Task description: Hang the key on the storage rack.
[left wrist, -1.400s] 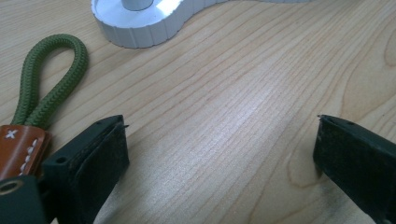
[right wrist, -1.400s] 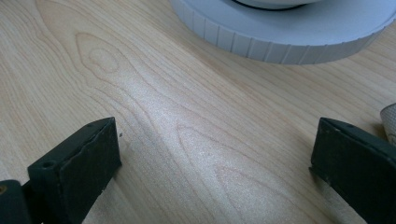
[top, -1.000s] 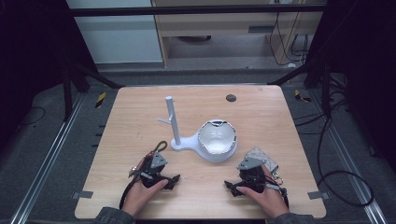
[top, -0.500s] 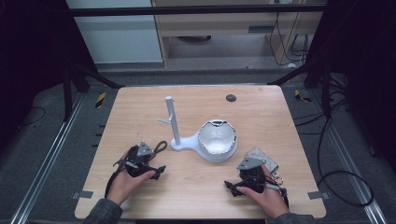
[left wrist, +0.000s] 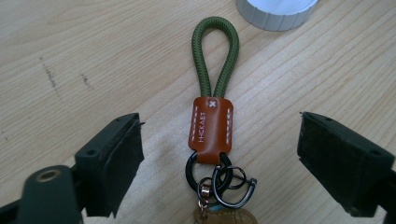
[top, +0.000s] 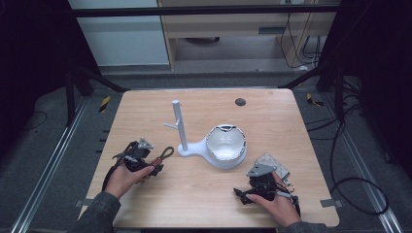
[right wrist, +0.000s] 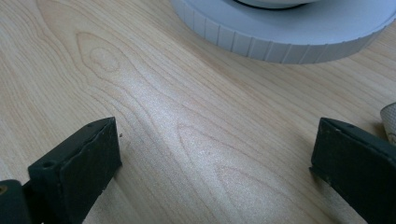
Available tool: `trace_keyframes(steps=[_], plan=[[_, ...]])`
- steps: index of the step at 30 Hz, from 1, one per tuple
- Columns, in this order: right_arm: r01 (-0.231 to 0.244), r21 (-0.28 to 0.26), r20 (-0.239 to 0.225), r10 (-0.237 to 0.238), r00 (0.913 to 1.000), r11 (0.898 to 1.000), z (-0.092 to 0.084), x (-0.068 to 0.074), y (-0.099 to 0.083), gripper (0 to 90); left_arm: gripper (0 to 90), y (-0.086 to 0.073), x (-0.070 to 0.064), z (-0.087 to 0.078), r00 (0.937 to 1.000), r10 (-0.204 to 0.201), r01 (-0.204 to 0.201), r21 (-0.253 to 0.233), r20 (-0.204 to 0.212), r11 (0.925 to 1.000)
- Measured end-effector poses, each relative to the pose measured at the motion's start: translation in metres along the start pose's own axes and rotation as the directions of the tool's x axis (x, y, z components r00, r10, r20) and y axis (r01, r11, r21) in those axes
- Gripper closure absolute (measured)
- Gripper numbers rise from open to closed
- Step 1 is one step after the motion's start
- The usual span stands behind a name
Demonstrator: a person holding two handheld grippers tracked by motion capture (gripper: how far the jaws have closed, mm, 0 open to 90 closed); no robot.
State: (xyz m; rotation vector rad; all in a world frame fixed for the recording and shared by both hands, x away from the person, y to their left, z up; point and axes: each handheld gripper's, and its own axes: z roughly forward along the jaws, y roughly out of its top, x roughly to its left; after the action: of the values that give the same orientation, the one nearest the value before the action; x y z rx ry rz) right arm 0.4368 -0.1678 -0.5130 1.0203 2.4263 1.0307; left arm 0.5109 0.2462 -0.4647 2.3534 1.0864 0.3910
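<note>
Left gripper (top: pixel 154 168) has shifted left, its closing fingers straddling the keychain (left wrist: pixel 211 126).

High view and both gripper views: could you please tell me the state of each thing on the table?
Keychain: flat on the table, green loop toward the stand, lying between the left gripper's open fingers, unpinched.
Left gripper: open, jaws have just been closing.
Right gripper: open, nothing between its fingers.
White stand: upright, hook bare.
Bowl: upright on the stand's base, looks empty.
</note>
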Motion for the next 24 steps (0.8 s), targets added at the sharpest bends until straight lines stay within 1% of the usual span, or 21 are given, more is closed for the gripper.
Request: trace_keyframes(steps=[1, 2, 3, 7, 8, 10, 13, 14, 16, 19, 20, 24], plan=[[0.000, 0.000, 0.000, 0.000, 1.0000, 1.000, 0.000, 0.000, 0.000, 1.4, 17.4, 0.001, 0.001, 0.000, 1.0000, 0.003, -0.003, 0.006, 0.002, 1.0000], [0.000, 0.000, 0.000, 0.000, 1.0000, 1.000, 0.000, 0.000, 0.000, 1.4, 18.5, 0.002, 0.001, 0.001, 1.0000, -0.004, 0.004, 0.008, 0.004, 1.0000], [0.000, 0.000, 0.000, 0.000, 1.0000, 1.000, 0.000, 0.000, 0.000, 1.3, 20.4, 0.004, 0.002, 0.001, 1.0000, 0.005, -0.005, 0.018, 0.004, 0.9998], [0.000, 0.000, 0.000, 0.000, 1.0000, 1.000, 0.000, 0.000, 0.000, 1.3, 26.9, 0.009, 0.005, 0.002, 0.9996, -0.013, 0.012, 0.050, 0.023, 0.9987], [0.000, 0.000, 0.000, 0.000, 1.0000, 1.000, 0.000, 0.000, 0.000, 1.3, 28.7, 0.010, 0.006, 0.003, 0.9995, -0.009, 0.007, 0.067, 0.030, 0.9977], [0.000, 0.000, 0.000, 0.000, 1.0000, 1.000, 0.000, 0.000, 0.000, 1.4, 32.6, 0.012, 0.007, 0.004, 0.9997, -0.005, 0.003, 0.086, 0.024, 0.9963], [0.000, 0.000, 0.000, 0.000, 1.0000, 1.000, 0.000, 0.000, 0.000, 1.4, 36.8, 0.014, 0.008, 0.007, 0.9997, -0.004, 0.002, 0.101, 0.025, 0.9949], [0.000, 0.000, 0.000, 0.000, 1.0000, 1.000, 0.000, 0.000, 0.000, 1.4, 38.5, 0.015, 0.008, 0.008, 0.9996, 0.003, -0.006, 0.105, 0.029, 0.9945], [0.000, 0.000, 0.000, 0.000, 1.0000, 1.000, 0.000, 0.000, 0.000, 1.3, 41.5, 0.016, 0.009, 0.010, 0.9994, 0.005, -0.009, 0.115, 0.033, 0.9934], [0.000, 0.000, 0.000, 0.000, 1.0000, 1.000, 0.000, 0.000, 0.000, 1.3, 45.4, 0.016, 0.010, 0.014, 0.9989, 0.010, -0.016, 0.145, 0.046, 0.9893], [0.000, 0.000, 0.000, 0.000, 1.0000, 1.000, 0.000, 0.000, 0.000, 1.3, 46.8, 0.016, 0.010, 0.015, 0.9986, 0.020, -0.028, 0.156, 0.050, 0.9874], [0.000, 0.000, 0.000, 0.000, 1.0000, 1.000, 0.000, 0.000, 0.000, 1.3, 51.2, 0.017, 0.011, 0.017, 0.9981, 0.025, -0.035, 0.176, 0.056, 0.9837]])
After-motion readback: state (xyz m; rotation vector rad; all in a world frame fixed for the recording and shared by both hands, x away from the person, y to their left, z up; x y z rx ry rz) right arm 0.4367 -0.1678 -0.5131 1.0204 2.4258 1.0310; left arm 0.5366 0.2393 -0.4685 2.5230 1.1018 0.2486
